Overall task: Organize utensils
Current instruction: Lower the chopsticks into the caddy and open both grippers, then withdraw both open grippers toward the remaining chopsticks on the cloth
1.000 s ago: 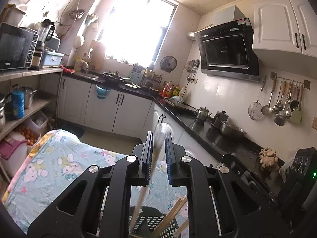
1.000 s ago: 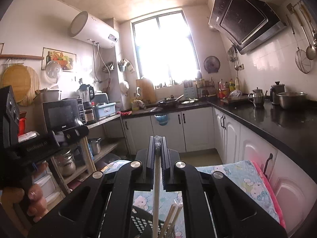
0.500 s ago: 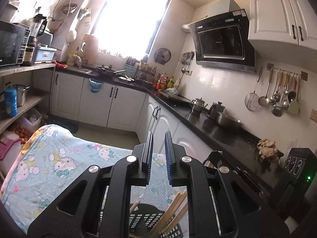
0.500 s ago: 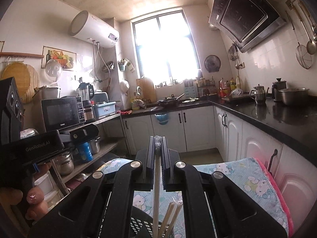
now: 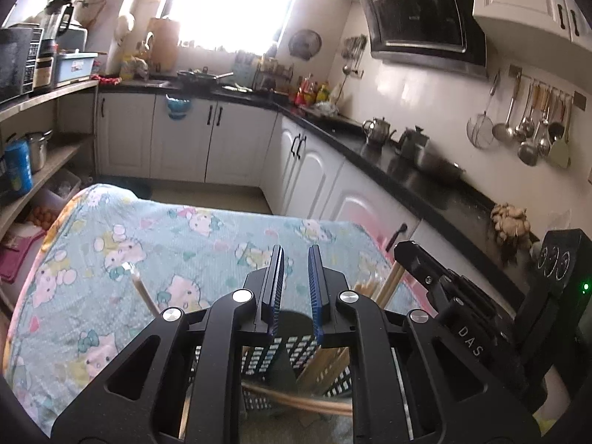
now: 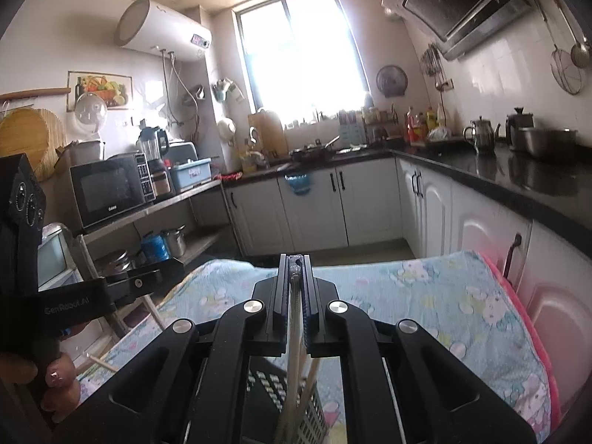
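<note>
A black perforated utensil basket (image 5: 292, 351) stands on the table below my left gripper (image 5: 296, 255). That gripper is open and empty, its jaws a small gap apart. Several wooden chopsticks (image 5: 329, 362) lean in the basket, and one chopstick (image 5: 142, 290) sticks up at its left. My right gripper (image 6: 295, 259) is shut on a chopstick (image 6: 295, 329) that hangs down toward the basket (image 6: 288, 399). The right gripper's body (image 5: 462, 314) shows at the right of the left wrist view.
The table carries a light blue cartoon cloth (image 5: 166, 244) with a pink edge (image 6: 525, 318). White cabinets under a black counter (image 5: 407, 170) run along the right and back. Shelves with a microwave (image 6: 111, 188) stand on the left. The left gripper's body (image 6: 74, 296) is held at the left.
My left gripper let go of its chopstick, which now stands in the basket, and tilted down toward the table. My right gripper still holds its chopstick and dipped slightly lower.
</note>
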Demonstrator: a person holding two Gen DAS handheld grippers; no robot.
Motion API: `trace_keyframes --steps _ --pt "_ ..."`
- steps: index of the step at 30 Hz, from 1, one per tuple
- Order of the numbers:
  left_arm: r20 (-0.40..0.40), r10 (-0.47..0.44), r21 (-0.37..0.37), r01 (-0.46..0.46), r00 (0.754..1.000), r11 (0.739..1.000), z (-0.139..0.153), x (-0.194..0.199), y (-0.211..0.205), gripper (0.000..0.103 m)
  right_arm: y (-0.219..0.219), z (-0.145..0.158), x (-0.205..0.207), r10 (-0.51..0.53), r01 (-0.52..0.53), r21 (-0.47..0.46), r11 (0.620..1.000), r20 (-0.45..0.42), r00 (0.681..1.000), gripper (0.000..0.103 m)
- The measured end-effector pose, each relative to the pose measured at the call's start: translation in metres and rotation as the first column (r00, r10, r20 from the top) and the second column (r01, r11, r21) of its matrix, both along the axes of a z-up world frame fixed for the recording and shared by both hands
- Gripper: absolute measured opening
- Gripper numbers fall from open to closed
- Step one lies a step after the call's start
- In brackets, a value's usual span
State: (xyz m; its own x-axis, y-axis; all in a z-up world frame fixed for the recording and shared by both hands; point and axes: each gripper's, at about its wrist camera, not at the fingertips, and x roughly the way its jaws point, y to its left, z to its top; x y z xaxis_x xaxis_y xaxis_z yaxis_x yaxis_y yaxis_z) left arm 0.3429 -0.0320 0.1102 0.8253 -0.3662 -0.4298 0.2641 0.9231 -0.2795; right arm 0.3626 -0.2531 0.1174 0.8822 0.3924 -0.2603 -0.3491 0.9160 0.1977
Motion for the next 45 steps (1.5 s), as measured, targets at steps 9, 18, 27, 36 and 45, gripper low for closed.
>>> trace_keyframes --steps 9,18,27,36,45 --pt "-0.025 -0.025 0.029 0.026 0.999 0.999 -0.002 -0.01 -0.003 0.033 -0.006 -0.012 -0.008 0.018 -0.017 0.006 1.0 -0.097 0.995 0.026" --pt "-0.049 -0.048 0.037 0.049 0.998 0.998 -0.002 -0.025 -0.005 0.046 -0.016 -0.011 -0.024 0.014 -0.013 0.012 1.0 -0.143 0.99 0.036" --pt "-0.046 -0.063 0.028 0.064 0.997 0.998 0.002 -0.046 -0.003 0.069 -0.028 -0.01 -0.05 0.001 -0.001 0.003 1.0 -0.165 0.986 0.047" --pt "-0.034 -0.071 0.036 0.072 0.997 0.997 0.003 -0.071 -0.007 0.085 -0.041 -0.01 -0.079 -0.013 0.013 0.003 1.0 -0.177 0.984 0.054" --pt "-0.035 -0.062 0.008 0.062 0.997 0.998 -0.004 -0.096 -0.001 0.09 -0.05 -0.016 -0.108 -0.015 0.014 -0.003 1.0 -0.203 0.979 0.055"
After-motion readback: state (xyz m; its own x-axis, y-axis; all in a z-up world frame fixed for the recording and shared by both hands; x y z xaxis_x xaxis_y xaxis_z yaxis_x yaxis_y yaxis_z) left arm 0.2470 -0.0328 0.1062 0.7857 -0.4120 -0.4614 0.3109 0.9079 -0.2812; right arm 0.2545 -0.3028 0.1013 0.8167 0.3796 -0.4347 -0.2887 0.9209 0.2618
